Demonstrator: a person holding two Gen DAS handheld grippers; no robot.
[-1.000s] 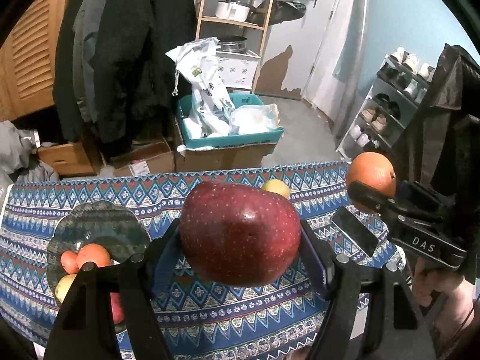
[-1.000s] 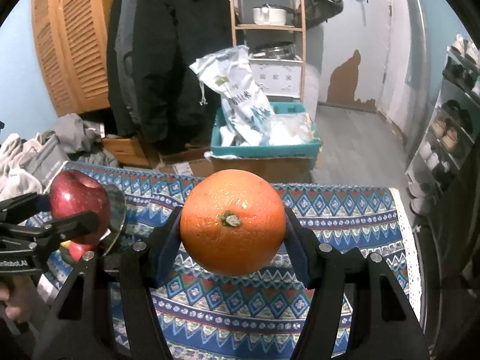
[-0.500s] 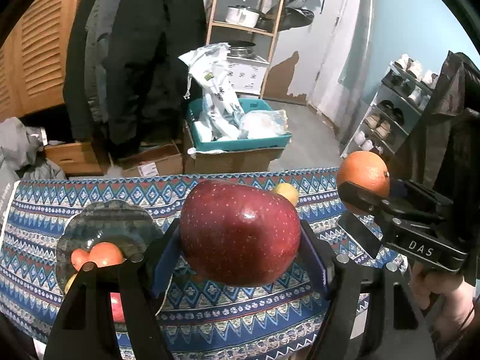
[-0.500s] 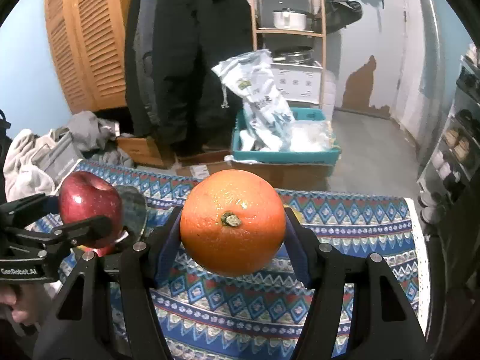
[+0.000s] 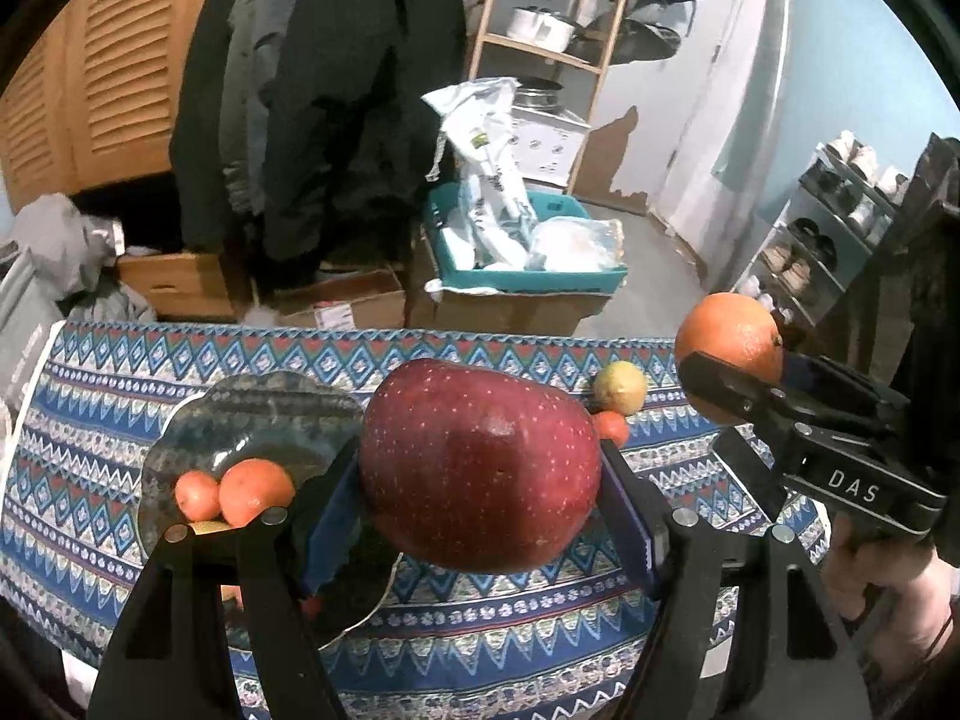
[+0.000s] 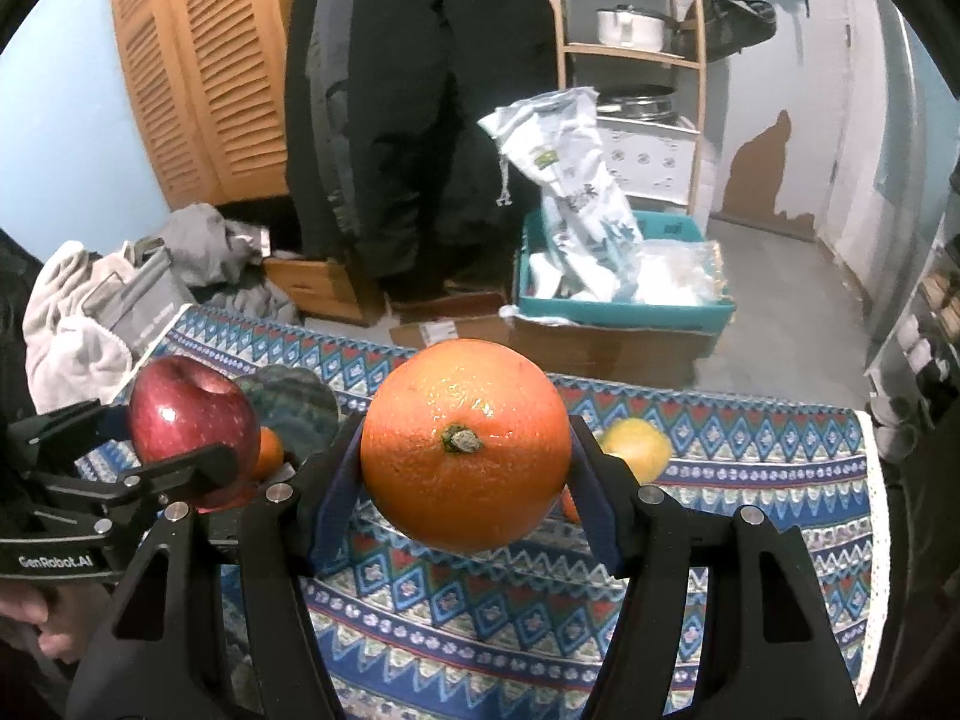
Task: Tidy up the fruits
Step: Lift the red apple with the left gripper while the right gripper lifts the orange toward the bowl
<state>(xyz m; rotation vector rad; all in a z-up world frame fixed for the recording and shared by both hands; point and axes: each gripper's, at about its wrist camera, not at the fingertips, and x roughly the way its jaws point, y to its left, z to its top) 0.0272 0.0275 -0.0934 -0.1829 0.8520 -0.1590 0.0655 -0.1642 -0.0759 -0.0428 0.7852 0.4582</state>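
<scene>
At nine o'clock my left gripper (image 5: 480,468) clamps the big dark-red apple (image 5: 480,468) above the dark glass plate (image 5: 264,414) holding small orange fruits (image 5: 255,491); dropped, it could knock them off. At three o'clock my right gripper (image 6: 465,444) clamps the round orange (image 6: 465,444) over the patterned counter (image 6: 750,480); a slip sends it rolling.

From my remote seat I see pale blue walls (image 6: 54,138) and a grey floor (image 6: 774,324). Louvred wooden doors (image 6: 198,66) stand at the left, with dark coats (image 6: 420,108) hanging just beside them. A wooden shelf unit (image 6: 636,60) holds a metal pot (image 6: 630,27) (paint is peeling off the wall (image 6: 756,174) next to it). A teal bin (image 6: 624,306) sits on cardboard boxes (image 6: 600,342). A shoe rack (image 5: 822,240) lines the right wall.
</scene>
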